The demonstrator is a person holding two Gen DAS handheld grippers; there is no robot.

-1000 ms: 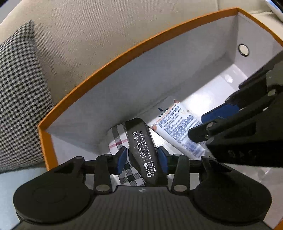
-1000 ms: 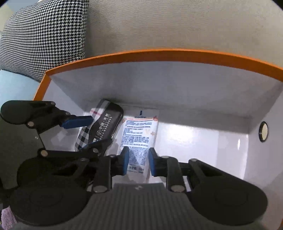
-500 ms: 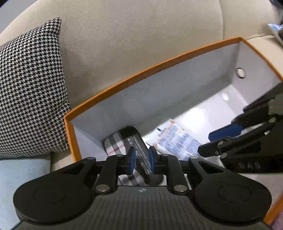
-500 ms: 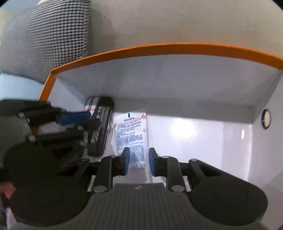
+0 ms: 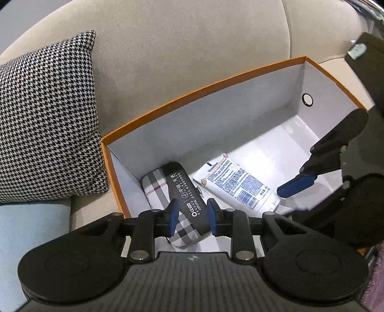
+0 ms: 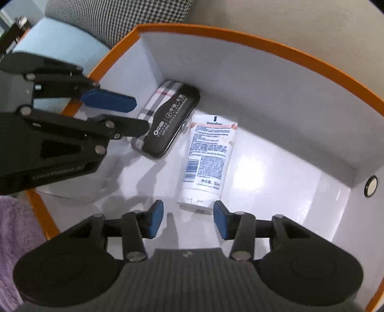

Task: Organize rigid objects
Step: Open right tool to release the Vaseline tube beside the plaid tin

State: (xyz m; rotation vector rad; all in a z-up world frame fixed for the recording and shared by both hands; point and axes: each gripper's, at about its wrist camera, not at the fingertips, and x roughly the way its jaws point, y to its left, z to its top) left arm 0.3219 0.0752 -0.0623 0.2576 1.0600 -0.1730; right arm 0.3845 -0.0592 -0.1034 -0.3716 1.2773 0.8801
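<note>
An orange box with a white inside (image 5: 216, 84) (image 6: 276, 45) sits on a beige sofa. In its left corner a black glasses case (image 5: 189, 196) (image 6: 172, 124) lies on a plaid case (image 5: 156, 184) (image 6: 156, 98). A white Vaseline tube (image 5: 235, 184) (image 6: 208, 158) lies flat beside them. My left gripper (image 5: 192, 217) (image 6: 120, 115) is open above the near end of the black case, not touching it. My right gripper (image 6: 188, 222) is open and empty just short of the tube's cap; one of its fingers (image 5: 296, 186) shows in the left wrist view.
A houndstooth cushion (image 5: 45, 120) (image 6: 115, 21) leans on the sofa back (image 5: 192, 48) left of the box. A pale blue surface (image 5: 28, 230) lies at the near left. A purple fuzzy cloth (image 6: 14, 240) lies outside the box's near left edge.
Both grippers have drawn back and up from the box. The left jaws closed briefly, then reopened. The right jaws opened wide, and the tube lies free in front of them.
</note>
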